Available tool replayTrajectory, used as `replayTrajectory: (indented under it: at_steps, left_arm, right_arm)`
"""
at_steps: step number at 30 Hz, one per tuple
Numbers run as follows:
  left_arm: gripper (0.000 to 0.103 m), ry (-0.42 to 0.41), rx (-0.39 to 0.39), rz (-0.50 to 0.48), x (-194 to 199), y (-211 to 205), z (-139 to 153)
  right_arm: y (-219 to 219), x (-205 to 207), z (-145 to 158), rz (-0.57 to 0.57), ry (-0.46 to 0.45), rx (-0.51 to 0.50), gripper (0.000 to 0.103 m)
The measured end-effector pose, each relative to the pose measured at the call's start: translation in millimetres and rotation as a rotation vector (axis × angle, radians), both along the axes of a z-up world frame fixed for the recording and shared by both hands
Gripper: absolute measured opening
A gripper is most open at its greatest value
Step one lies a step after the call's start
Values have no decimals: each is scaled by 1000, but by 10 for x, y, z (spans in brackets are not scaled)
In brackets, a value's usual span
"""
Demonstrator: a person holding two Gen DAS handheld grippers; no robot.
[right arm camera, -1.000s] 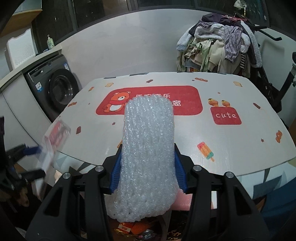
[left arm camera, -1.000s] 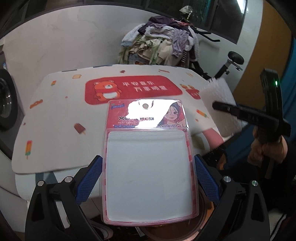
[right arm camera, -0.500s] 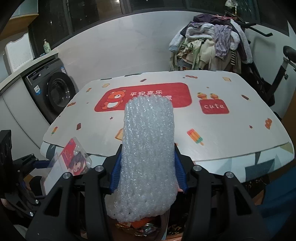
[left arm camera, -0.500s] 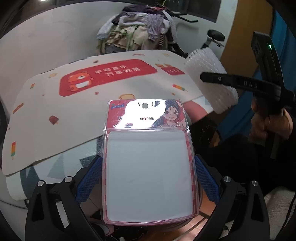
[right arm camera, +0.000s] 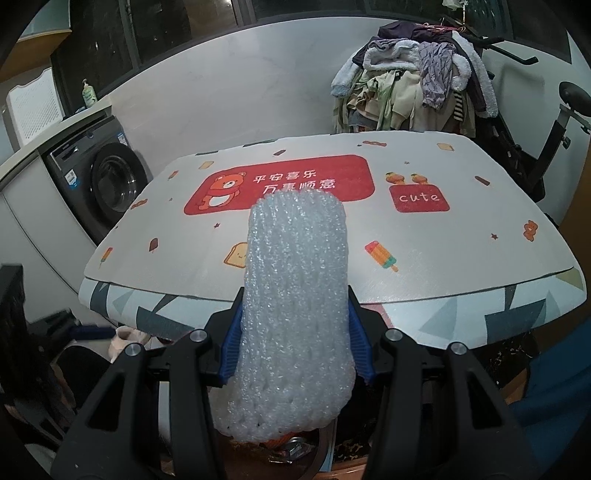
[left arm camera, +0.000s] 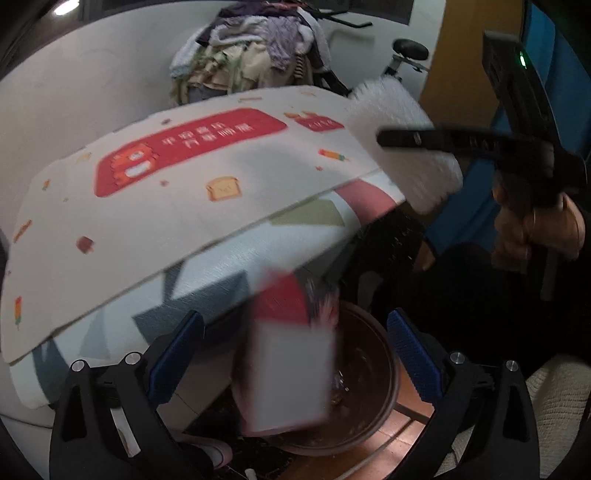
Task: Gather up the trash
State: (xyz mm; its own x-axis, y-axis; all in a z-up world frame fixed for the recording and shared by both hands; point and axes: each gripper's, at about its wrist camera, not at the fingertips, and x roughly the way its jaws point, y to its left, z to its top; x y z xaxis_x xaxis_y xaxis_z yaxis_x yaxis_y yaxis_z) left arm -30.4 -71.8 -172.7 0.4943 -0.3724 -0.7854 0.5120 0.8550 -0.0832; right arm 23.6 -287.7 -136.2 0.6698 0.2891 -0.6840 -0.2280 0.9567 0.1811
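Blister pack [left arm camera: 291,354] (blurred) now off left tool [left arm camera: 291,343]

Ahead of me stands the bench [right arm camera: 424,254] under its cartoon-printed mat, against a pale wall [right arm camera: 229,107]. A washer [right arm camera: 99,184] sits to my left, a clothes heap [right arm camera: 413,88] behind, dark windows [right arm camera: 166,33] above.

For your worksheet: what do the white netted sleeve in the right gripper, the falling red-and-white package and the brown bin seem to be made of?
White netted sleeve: likely foam netting; soft, bubbly, translucent mesh, squeezed where the jaws pinch it.
Red-and-white package: looks like printed card, maybe under clear plastic; too blurred to be sure.
Brown bin: probably smooth plastic, faintly glossy rim.
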Motion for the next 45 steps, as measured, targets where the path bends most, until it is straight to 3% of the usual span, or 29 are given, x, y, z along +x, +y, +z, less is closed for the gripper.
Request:
replayTrajectory:
  at_steps: [7, 20, 30, 32, 35, 37, 38, 41, 45]
  left_arm:
    - [97, -96, -62, 179, 76, 378, 332]
    - [97, -190, 44, 452, 137, 930, 514]
    - [97, -192, 90, 538, 138, 1070, 493]
    - [97, -196, 110, 542, 142, 1048, 498]
    - [97, -206, 78, 521, 115, 1021, 529]
    - [97, -211, 77, 524, 114, 1005, 543]
    - [97, -213, 86, 528, 117, 998, 545]
    - [97, -217, 133, 535, 141, 953, 551]
    - [97, -238, 134, 505, 154, 888, 639]
  right_arm:
    - [180, -58, -218, 52, 55, -11, 51]
    - [699, -226, -723, 215, 206, -84, 51]
    - [832, -267, -904, 263, 279, -120, 54]
    - [835, -267, -916, 264, 283, -126, 56]
    - [836, -259, -931, 259, 288, -135, 67]
    - [829, -251, -936, 246, 286, -148, 89]
    - [823, -250, -933, 240, 282, -150, 93]
    - [790, -229, -870, 214, 253, -160, 97]
    - [714, -170, -662, 171, 177, -167, 97]
